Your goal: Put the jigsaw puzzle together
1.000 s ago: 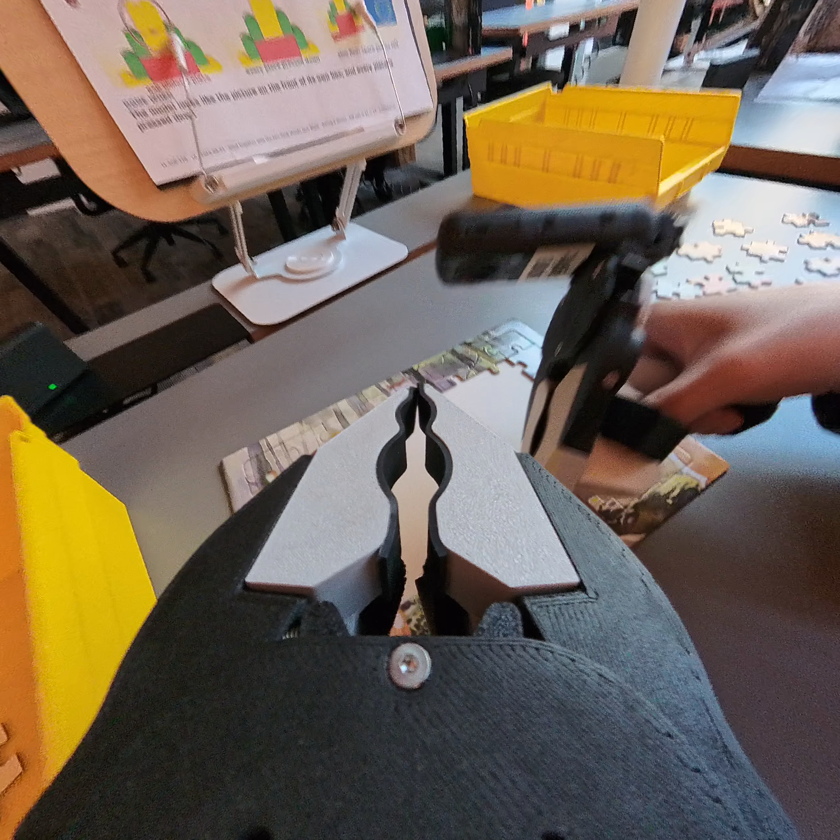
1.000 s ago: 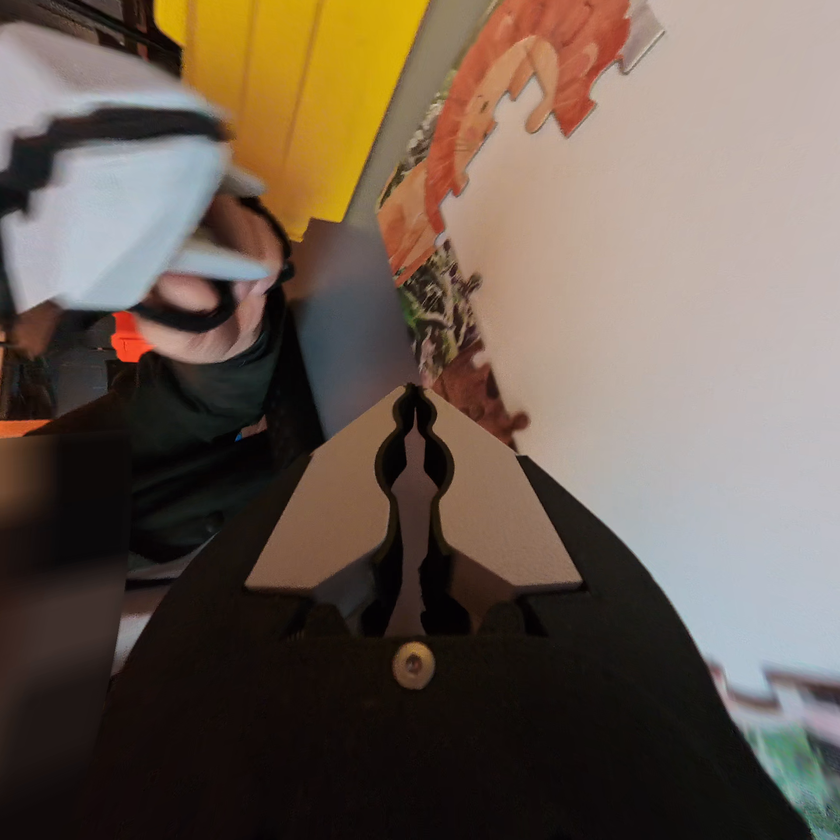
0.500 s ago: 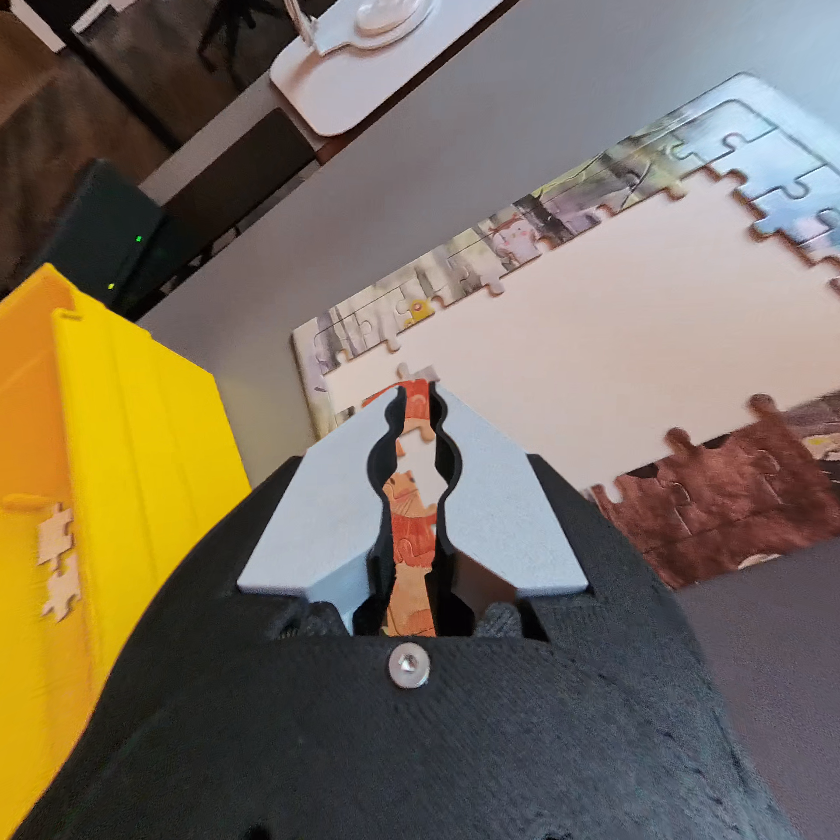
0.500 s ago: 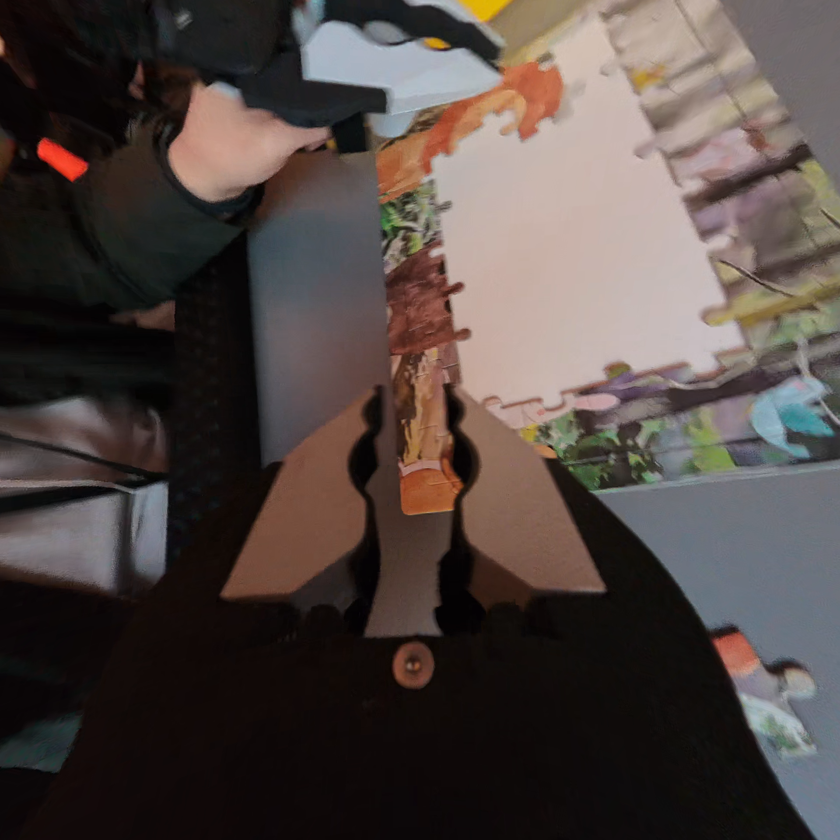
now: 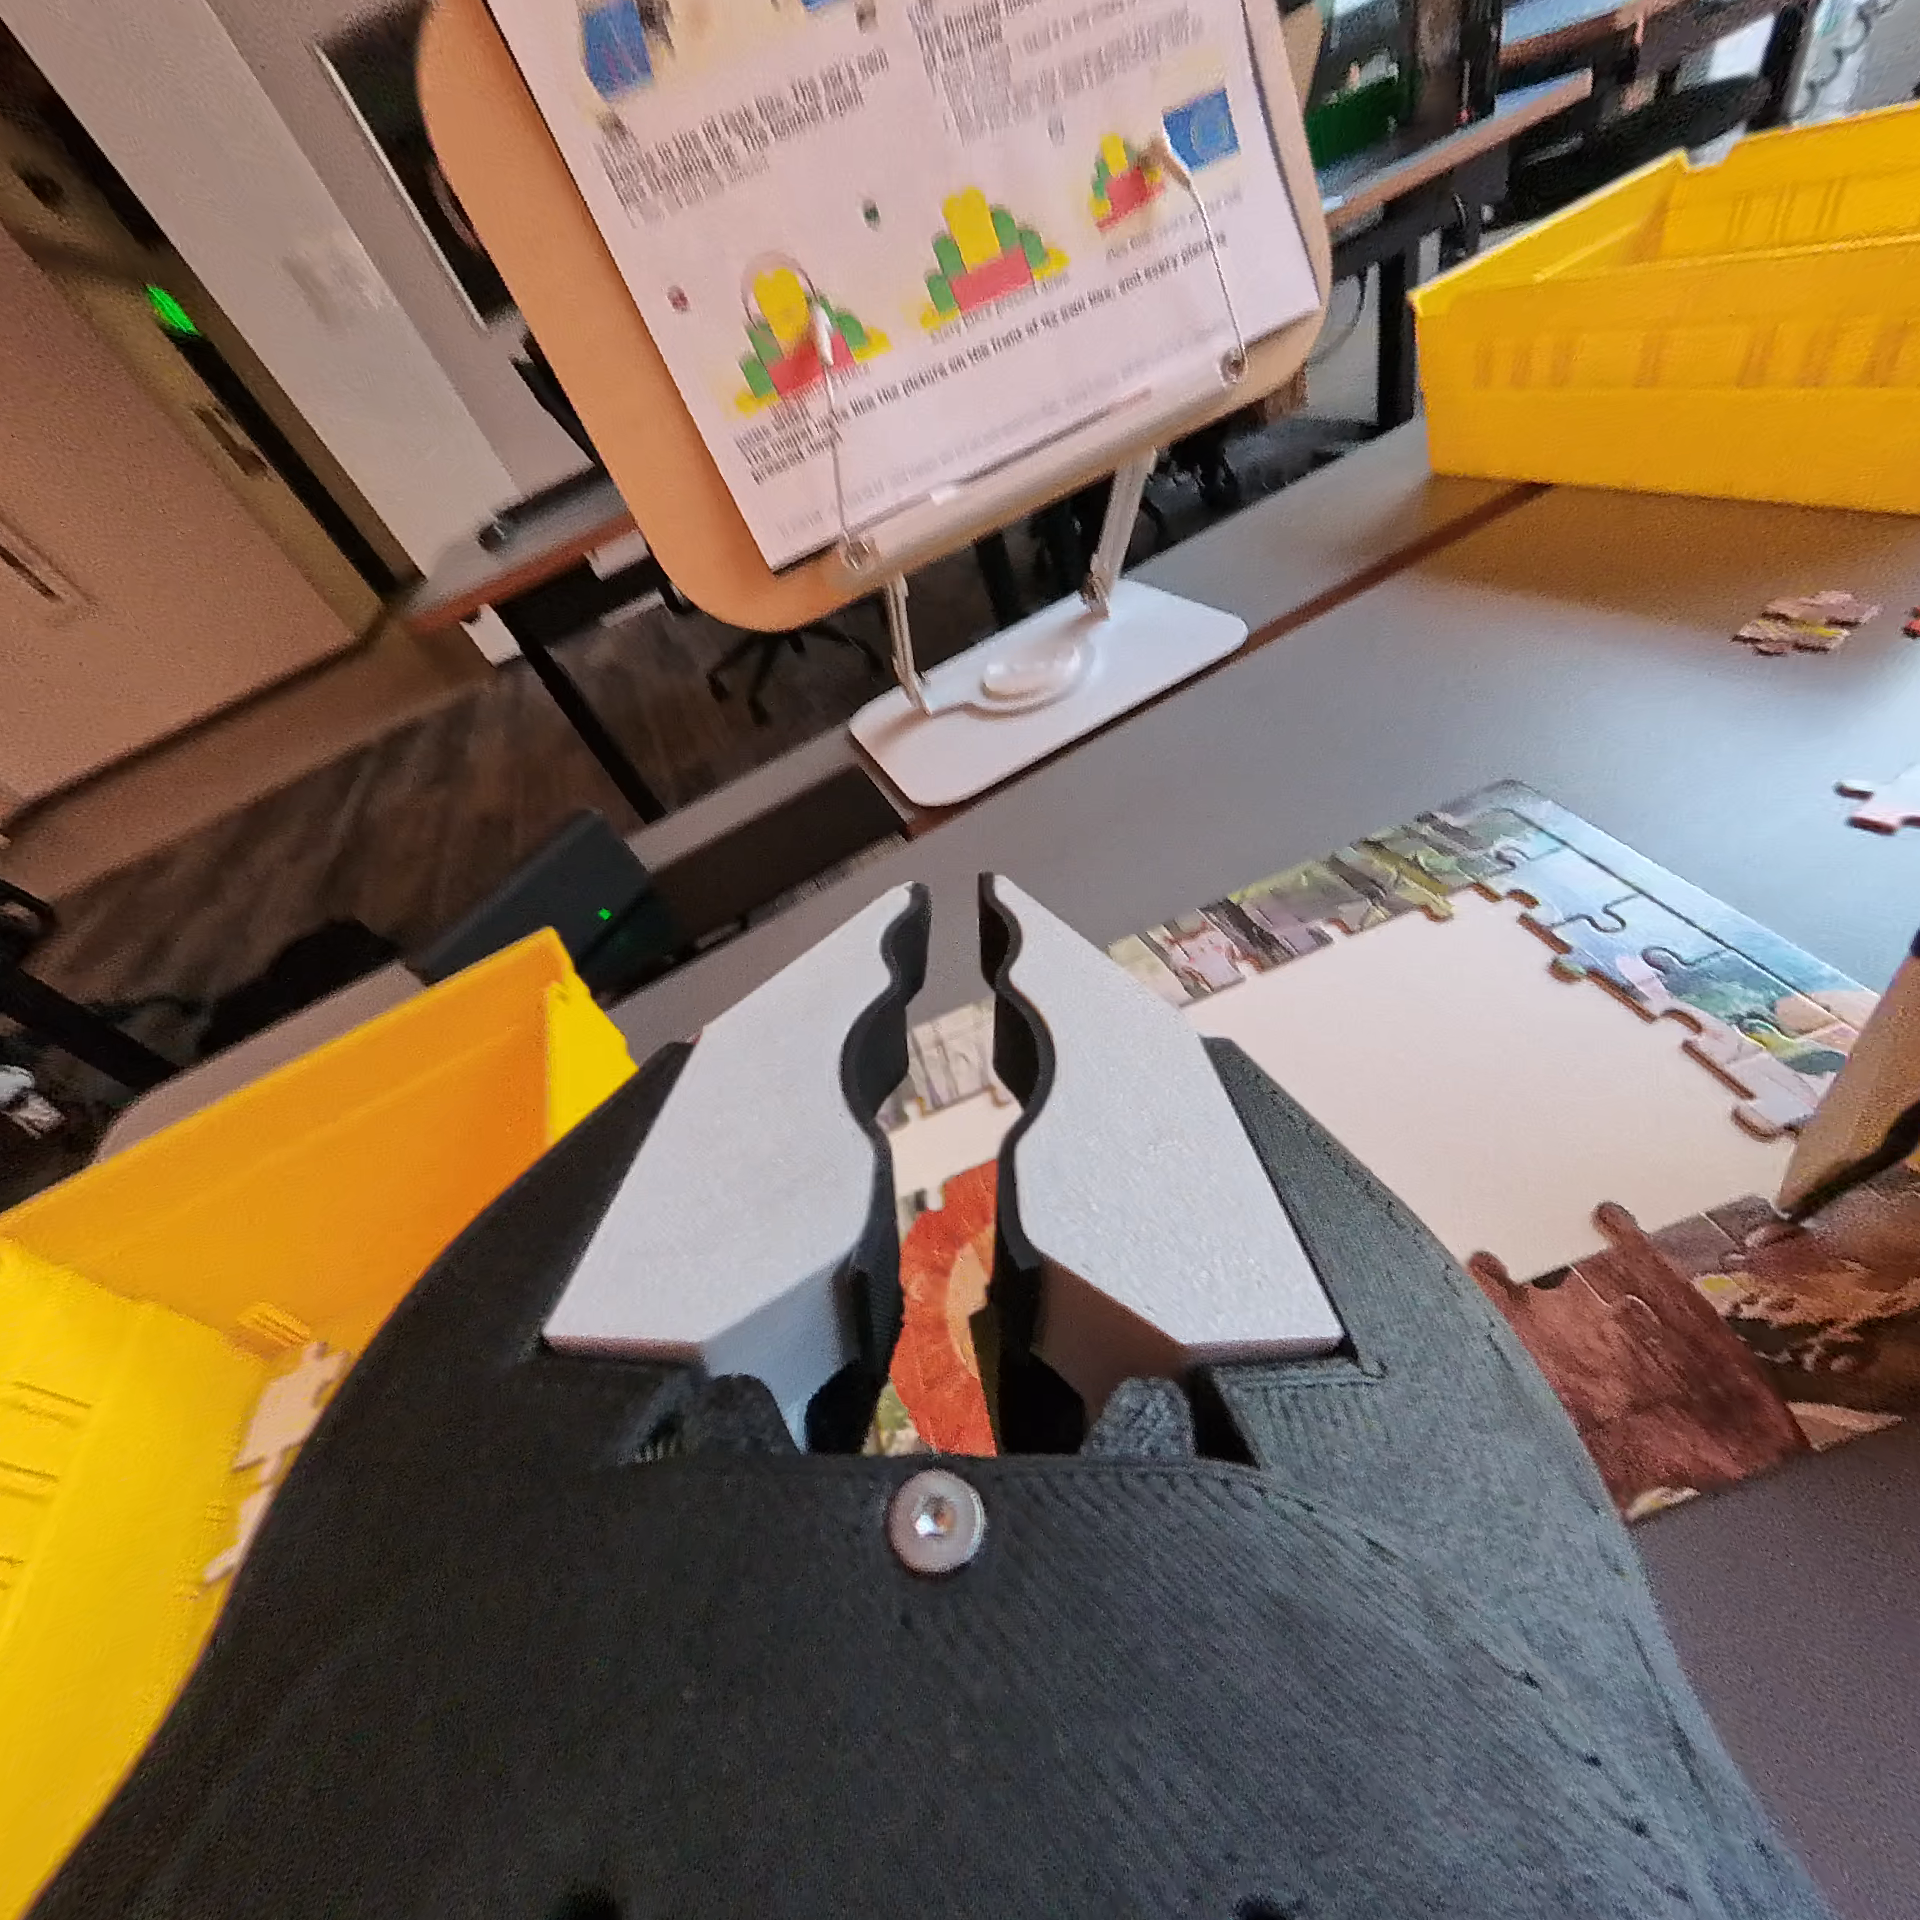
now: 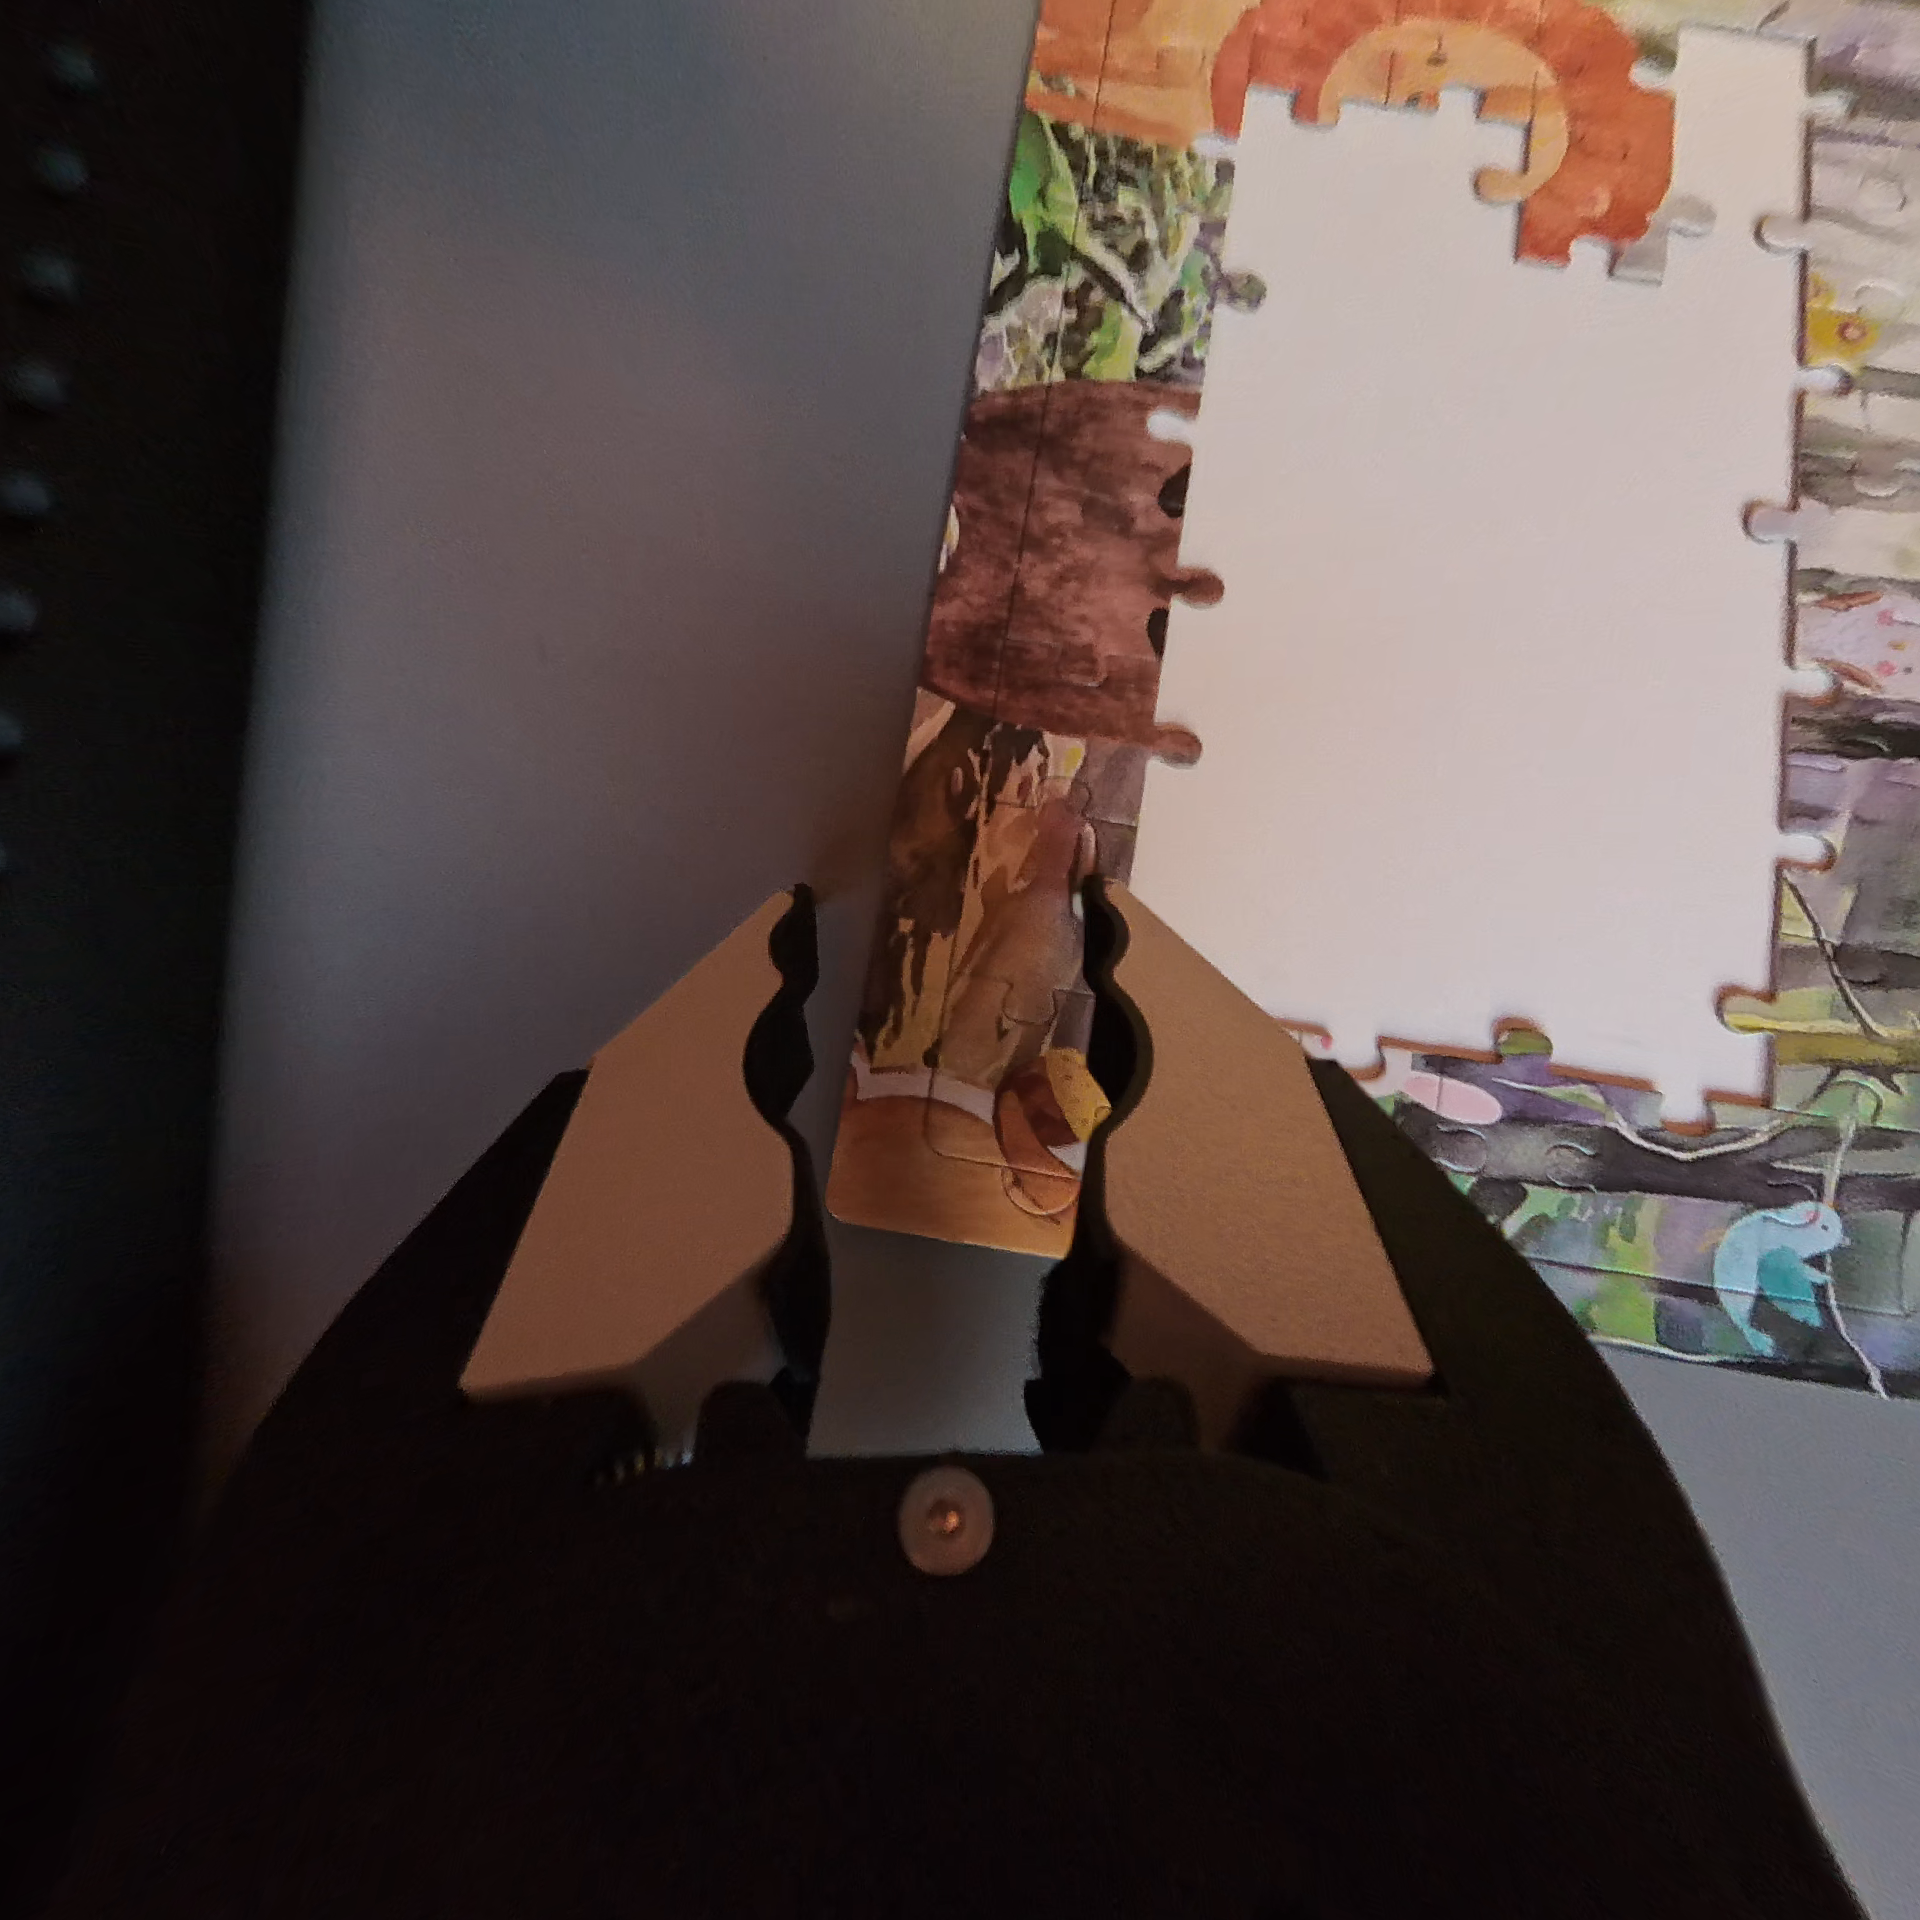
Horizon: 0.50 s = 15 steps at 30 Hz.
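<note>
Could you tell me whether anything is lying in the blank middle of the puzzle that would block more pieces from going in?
Nothing visible does. The white middle inside the assembled border is bare in both views. The right gripper, open, sits over the border's near corner, and the left gripper hovers at the opposite side.

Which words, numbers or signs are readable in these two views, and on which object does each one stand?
Printed sheet on the stand: several lines of print beside coloured brick drawings, mostly blurred; I do not copy them out.
Jigsaw puzzle: picture only, no writing seen.
Right wrist view: no text at all.
</note>
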### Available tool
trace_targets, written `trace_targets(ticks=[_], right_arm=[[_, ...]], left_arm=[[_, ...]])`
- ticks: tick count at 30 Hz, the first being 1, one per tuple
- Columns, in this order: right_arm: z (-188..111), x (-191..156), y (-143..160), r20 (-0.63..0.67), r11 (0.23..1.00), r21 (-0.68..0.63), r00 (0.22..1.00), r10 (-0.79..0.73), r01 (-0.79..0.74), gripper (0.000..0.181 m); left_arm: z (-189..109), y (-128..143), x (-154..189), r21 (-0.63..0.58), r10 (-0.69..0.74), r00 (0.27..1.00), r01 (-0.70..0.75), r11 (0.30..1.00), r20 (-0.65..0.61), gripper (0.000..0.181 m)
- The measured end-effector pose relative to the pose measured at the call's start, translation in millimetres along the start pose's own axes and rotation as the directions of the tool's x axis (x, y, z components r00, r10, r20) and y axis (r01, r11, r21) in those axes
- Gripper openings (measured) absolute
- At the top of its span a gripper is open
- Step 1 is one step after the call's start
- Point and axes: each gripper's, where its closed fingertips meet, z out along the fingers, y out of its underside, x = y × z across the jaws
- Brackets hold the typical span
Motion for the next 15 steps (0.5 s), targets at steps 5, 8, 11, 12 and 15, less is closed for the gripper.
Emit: trace_targets(ticks=[5, 8, 11, 12, 15], right_arm=[[-1.2, 2.9, 2.3, -0.013, 1.000, -0.005, 1.000, -0.015, 0.015, 0.049], [-1.8, 6.6, 4.0, -0.002, 1.000, -0.001, 1.000, 0.020, -0.020, 0.045], [-3.1, 10.0, 5.9, 0.004, 0.999, 0.007, 0.999, 0.035, -0.035, 0.041], [-3.5, 11.1, 6.7, 0.005, 0.999, 0.011, 0.999, 0.039, -0.039, 0.041], [-8.2, 12.7, 9.7, 0.019, 0.999, 0.018, 0.999, 0.038, -0.038, 0.041]], left_arm=[[0.7, 1.6, 0.5, -0.002, -0.007, 1.000, 0.007, 1.000, -0.002, 0.006], [6.0, 12.1, 3.5, -0.047, -0.075, 0.996, 0.072, 0.996, -0.046, 0.006], [9.7, 19.9, 1.6, -0.081, -0.102, 0.992, 0.096, 0.992, -0.071, 0.007], [11.1, 22.5, 1.7, -0.093, -0.098, 0.992, 0.090, 0.992, -0.076, 0.009], [14.9, 32.7, 5.7, -0.140, -0.079, 0.993, 0.066, 0.988, -0.091, 0.010]])
